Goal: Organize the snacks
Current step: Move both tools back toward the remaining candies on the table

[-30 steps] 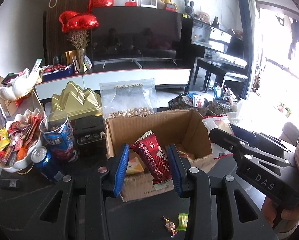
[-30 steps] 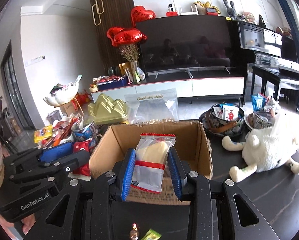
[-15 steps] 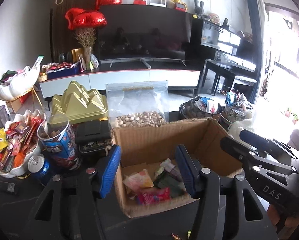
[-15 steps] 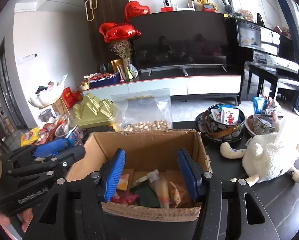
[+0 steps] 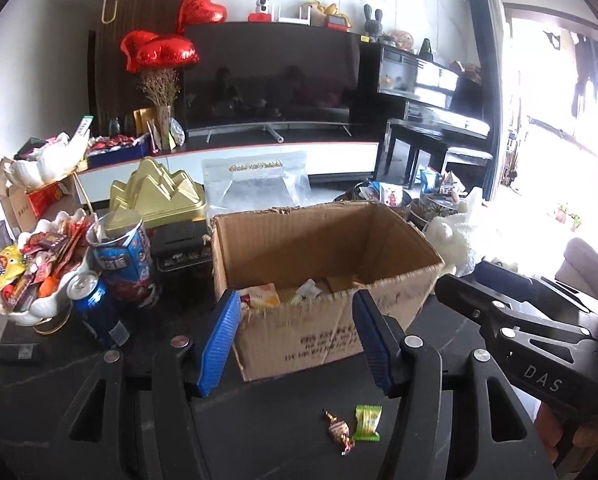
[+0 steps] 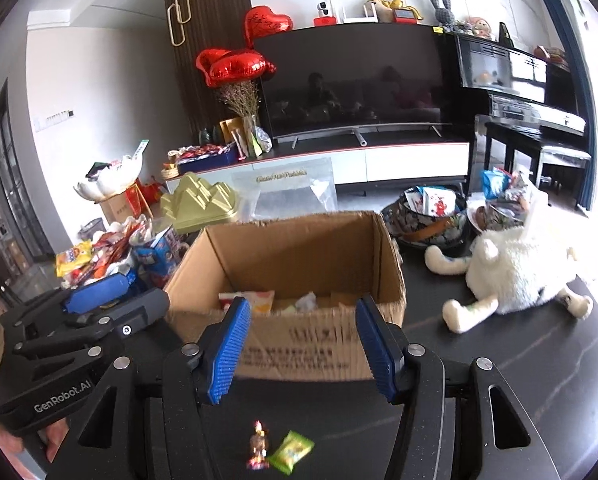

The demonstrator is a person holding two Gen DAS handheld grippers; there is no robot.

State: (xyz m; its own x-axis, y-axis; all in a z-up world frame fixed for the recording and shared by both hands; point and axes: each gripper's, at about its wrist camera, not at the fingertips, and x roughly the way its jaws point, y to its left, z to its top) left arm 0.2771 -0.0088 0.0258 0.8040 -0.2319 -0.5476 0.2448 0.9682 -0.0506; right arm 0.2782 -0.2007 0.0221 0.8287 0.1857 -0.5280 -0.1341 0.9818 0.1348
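Fingers on both our grippers are spread wide and hold nothing: left gripper (image 5: 297,338) and right gripper (image 6: 303,344) each show a clear gap between the blue pads, with the cardboard box (image 5: 323,280) seen through that gap, just beyond the fingertips. We see the box open-topped, upright on the dark table (image 5: 275,420), with a few snack packets (image 5: 261,296) lying on its floor, among them a pale orange-pink one and a crumpled white wrapper; the rest of the contents sit behind the near wall and we can't tell what they are. Nearer than the left fingertips, between the finger bases, two loose candies lie on the table: a gold-red twisted candy (image 5: 339,432) and a green candy packet (image 5: 367,422), just beside each other, well short of the box. Same pair shows low in the right wrist view, green one right of the twisted one. Left of our left fingers: a blue can (image 5: 95,304), a blue-red tube canister (image 5: 123,260) and a white bowl of snacks (image 5: 35,272), clustered close together. Beyond those, a gold mountain-shaped tin (image 5: 159,196) and a clear zip bag (image 5: 257,184) behind the box. Right of our right fingers a white plush toy (image 6: 515,272) lies on the table, with a dark patterned bowl (image 6: 423,216) of packets behind it. Our left gripper body appears at the left edge of the right view, beside the box's left wall
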